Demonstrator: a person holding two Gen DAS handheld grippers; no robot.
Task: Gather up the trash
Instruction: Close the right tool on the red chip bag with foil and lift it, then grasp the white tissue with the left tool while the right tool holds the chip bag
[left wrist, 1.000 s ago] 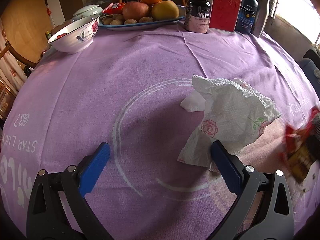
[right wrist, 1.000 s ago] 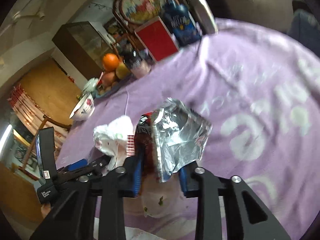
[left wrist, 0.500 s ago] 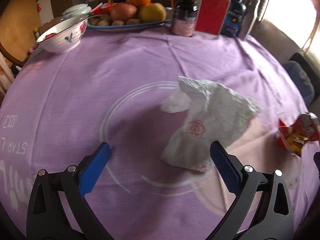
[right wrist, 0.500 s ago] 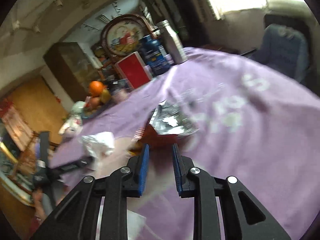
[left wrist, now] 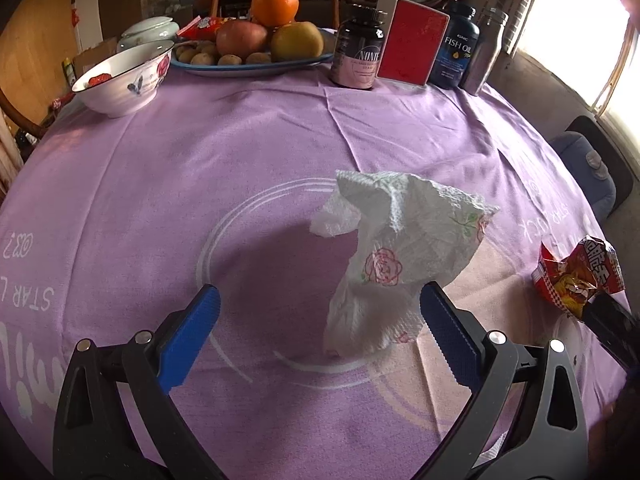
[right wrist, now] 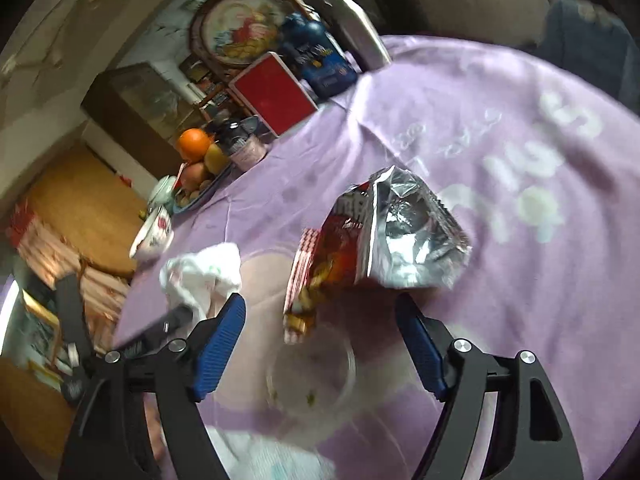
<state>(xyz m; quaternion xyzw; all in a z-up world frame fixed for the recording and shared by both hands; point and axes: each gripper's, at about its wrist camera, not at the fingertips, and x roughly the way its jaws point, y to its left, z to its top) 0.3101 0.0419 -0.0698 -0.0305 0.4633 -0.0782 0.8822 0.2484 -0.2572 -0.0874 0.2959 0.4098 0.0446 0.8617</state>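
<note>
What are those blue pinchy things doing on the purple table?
A person is picking up trash with two hand-held grippers. The left gripper is open, with a crumpled napkin just ahead of it on the tablecloth. The right gripper is open too, pointed at a torn snack bag with a clear cup just below it. Neither gripper holds anything right now.

At the right edge of the left wrist view we see the red crinkled snack wrapper [left wrist: 576, 276] partly covered by a dark gripper finger [left wrist: 612, 328]. In the right wrist view, motion blur smears the clear round plastic cup [right wrist: 312, 372] at lower centre, and the frame's bottom edge cuts off a white crumpled sheet [right wrist: 272, 460].
</note>
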